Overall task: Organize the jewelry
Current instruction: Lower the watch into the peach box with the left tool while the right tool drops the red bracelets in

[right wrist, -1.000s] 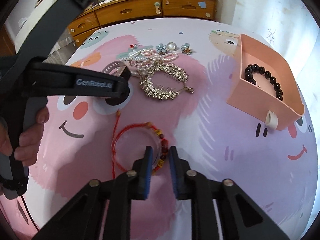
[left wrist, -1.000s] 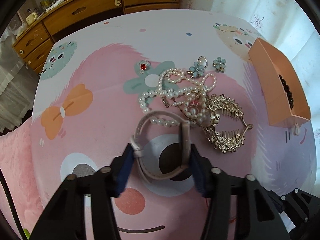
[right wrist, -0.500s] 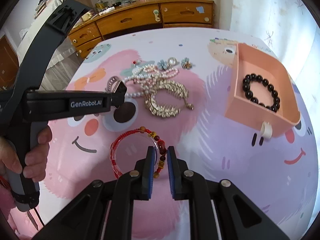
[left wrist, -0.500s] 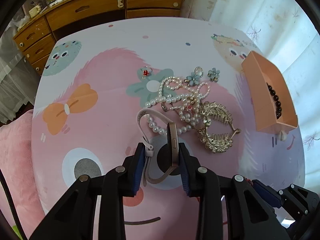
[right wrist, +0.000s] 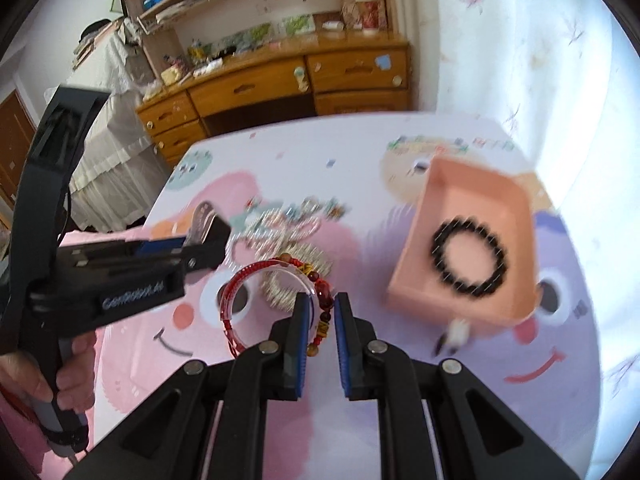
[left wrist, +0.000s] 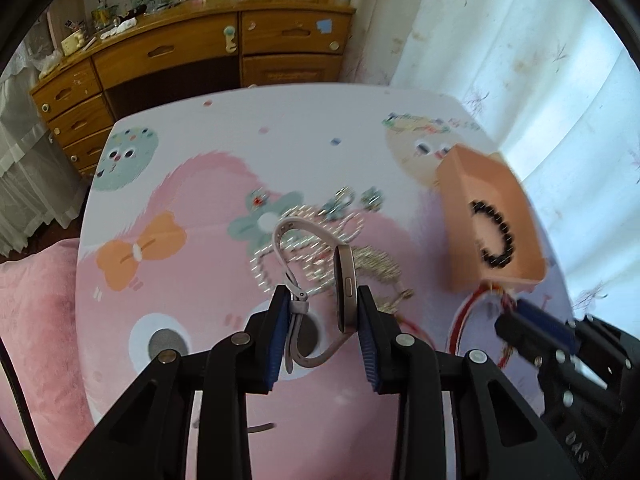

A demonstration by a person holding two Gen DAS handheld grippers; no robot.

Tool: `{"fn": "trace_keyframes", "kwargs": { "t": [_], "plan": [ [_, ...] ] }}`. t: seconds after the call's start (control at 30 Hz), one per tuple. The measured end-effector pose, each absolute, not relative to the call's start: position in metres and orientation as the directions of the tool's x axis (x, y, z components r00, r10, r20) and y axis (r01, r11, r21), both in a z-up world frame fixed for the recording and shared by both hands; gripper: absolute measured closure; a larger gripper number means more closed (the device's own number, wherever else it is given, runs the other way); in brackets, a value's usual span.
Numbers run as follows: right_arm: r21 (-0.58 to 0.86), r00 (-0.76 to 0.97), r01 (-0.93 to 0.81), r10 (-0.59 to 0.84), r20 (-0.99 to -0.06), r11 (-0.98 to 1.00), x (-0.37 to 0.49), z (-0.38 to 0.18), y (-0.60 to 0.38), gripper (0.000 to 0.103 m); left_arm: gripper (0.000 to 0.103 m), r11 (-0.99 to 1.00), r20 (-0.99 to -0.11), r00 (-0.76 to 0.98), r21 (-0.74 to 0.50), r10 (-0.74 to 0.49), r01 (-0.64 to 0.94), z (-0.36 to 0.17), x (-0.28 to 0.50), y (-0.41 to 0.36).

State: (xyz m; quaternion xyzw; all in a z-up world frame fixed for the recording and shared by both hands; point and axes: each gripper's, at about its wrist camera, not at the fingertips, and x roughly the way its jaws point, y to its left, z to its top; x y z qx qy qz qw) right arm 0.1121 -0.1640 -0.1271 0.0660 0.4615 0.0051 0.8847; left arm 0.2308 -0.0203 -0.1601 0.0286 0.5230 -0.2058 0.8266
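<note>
Above the mat (left wrist: 192, 280), both loads hang clear: the left gripper (left wrist: 322, 332), just squeezed in, clamps the watch (left wrist: 344, 292); the right gripper (right wrist: 321, 326) pinches the red bracelet (right wrist: 280, 288). Carry step, by my read. Next, swing each over the box (right wrist: 472, 196) beside the black beads (right wrist: 468, 258) and release.

The table (left wrist: 280, 112) wears a cartoon cloth in pink, white and lilac, printed with an orange bow and round eyes. Near its middle lies a blurred heap of jewelry: a pearl necklace (left wrist: 276, 256), a gold comb (right wrist: 288, 292) and some small flower pieces (left wrist: 372, 200) toward the far edge. By the right edge sits a peach box (right wrist: 472, 200) with a ring of black beads (right wrist: 468, 256) lying inside it, well apart from the heap.
</note>
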Motion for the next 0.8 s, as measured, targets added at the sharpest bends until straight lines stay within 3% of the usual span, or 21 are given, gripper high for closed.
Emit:
{"fn": "trace_keyframes", "kwargs": {
  "t": [0.47, 0.8],
  "plan": [
    [0.115, 0.667, 0.114, 0.01, -0.745, 0.987, 0.129, -0.083, -0.259, 0.091, 0.071, 0.885, -0.813, 0.439, -0.185, -0.382, 0.427, -0.11, 0.224, -0.102],
    [0.131, 0.691, 0.145, -0.006, -0.722, 0.981, 0.146, -0.077, -0.323, 0.09, 0.07, 0.86, -0.815, 0.392, -0.232, -0.427, 0.455, -0.123, 0.215, -0.168]
  ]
}}
